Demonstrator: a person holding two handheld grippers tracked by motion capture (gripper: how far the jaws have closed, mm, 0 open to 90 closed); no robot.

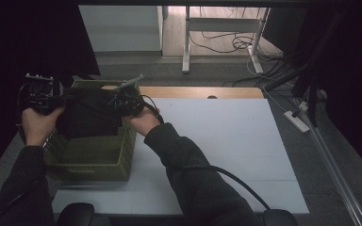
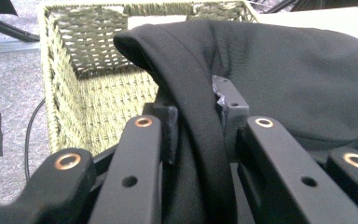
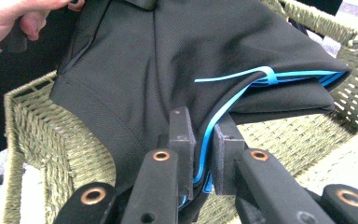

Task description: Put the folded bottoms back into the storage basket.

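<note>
a: item one, black garment (image 1: pixel 92 117)?
b: folded, stretched between both claws, long axis claw to claw, hanging just above the open green wicker basket (image 1: pixel 94 162).
a: claws?
b: left gripper (image 2: pixel 199 121) clenched on one folded edge; right gripper (image 3: pixel 200 135) clenched on the blue-trimmed edge. basket directly beneath both, neither nearer.

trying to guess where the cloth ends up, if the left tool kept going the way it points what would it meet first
Probably the inner far wall of the woven basket, beyond the black garment that the left tool is shut on. Depth is hard to judge, so the garment's hanging fold may brush it first.
</note>
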